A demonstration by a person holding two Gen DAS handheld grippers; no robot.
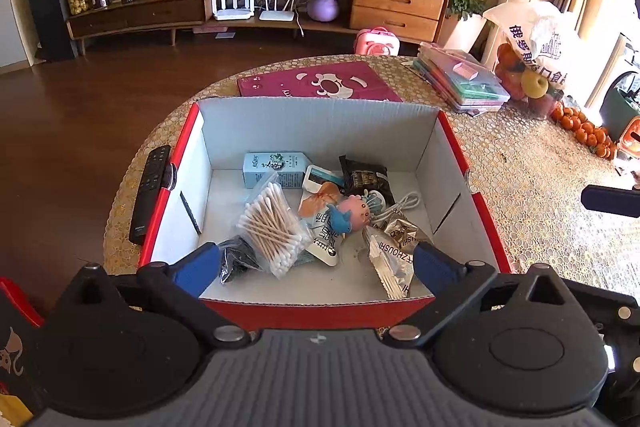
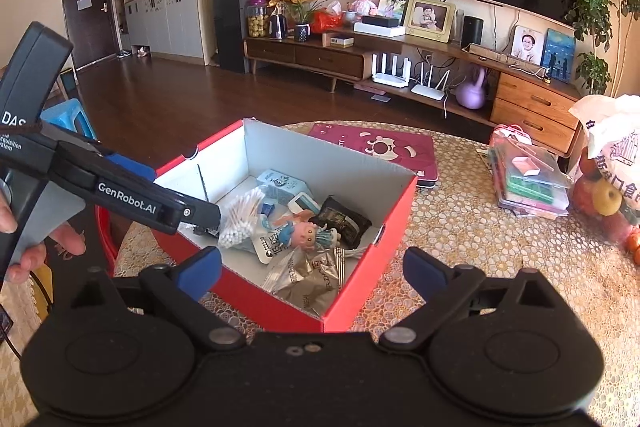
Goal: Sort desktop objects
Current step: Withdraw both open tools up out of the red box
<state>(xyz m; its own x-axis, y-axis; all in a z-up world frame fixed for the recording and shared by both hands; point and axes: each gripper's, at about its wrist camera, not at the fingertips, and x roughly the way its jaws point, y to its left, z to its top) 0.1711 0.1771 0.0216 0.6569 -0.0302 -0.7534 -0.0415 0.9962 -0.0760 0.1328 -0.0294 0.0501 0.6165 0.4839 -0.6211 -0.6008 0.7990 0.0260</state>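
a lace-covered table (image 1: pixel 520 163) stands in a living room; the red box (image 1: pixel 456 147) holds cotton swabs (image 1: pixel 272 227), a doll (image 1: pixel 352 213) and perhaps snack packets (image 1: pixel 394 247). left gripper (image 1: pixel 316 263) and right gripper (image 2: pixel 312 269) both gape wide, empty.

The cotton swab bag (image 1: pixel 272 227) hides most of a black item (image 1: pixel 236 261).

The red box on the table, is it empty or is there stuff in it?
Not empty. The red box is open-topped and holds a cotton swab pack, a small doll, a dark sachet and more.
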